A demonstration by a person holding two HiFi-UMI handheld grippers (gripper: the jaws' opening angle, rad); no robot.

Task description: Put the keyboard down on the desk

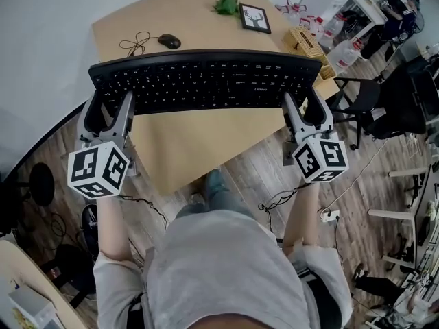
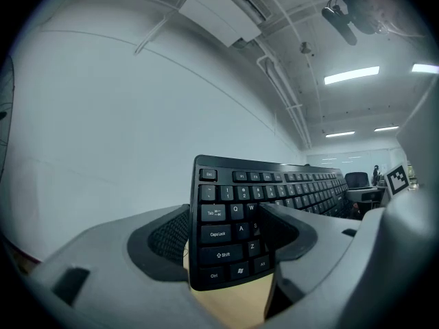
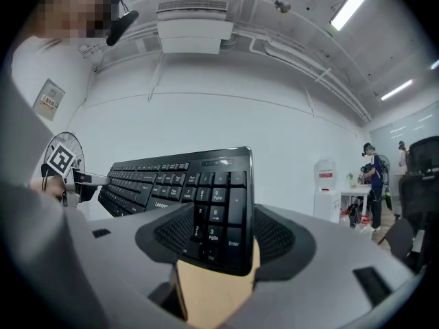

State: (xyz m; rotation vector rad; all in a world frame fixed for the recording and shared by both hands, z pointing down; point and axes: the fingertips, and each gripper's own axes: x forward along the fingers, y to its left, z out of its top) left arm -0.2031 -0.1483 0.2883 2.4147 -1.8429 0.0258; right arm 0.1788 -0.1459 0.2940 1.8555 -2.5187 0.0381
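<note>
black flat keyboard [image 1: 206, 81] pinched at its ends by left gripper [image 1: 108, 106] and right gripper [image 1: 305, 106].

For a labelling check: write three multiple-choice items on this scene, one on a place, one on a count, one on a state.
1. Where is the mouse?
A. on the desk, beyond the keyboard
B. under the desk
C. on top of the keyboard

2. How many grippers grip the keyboard?
A. none
B. one
C. two

3. How is the keyboard?
A. lying flat on the desk
B. held up off the desk
C. turned keys-down

Key:
1 A: the head view shows it on the desktop, past the keyboard's far edge.
2 C: the left gripper and the right gripper each clamp one end.
3 B: both ends sit in jaws, with the keys facing the person.
</note>
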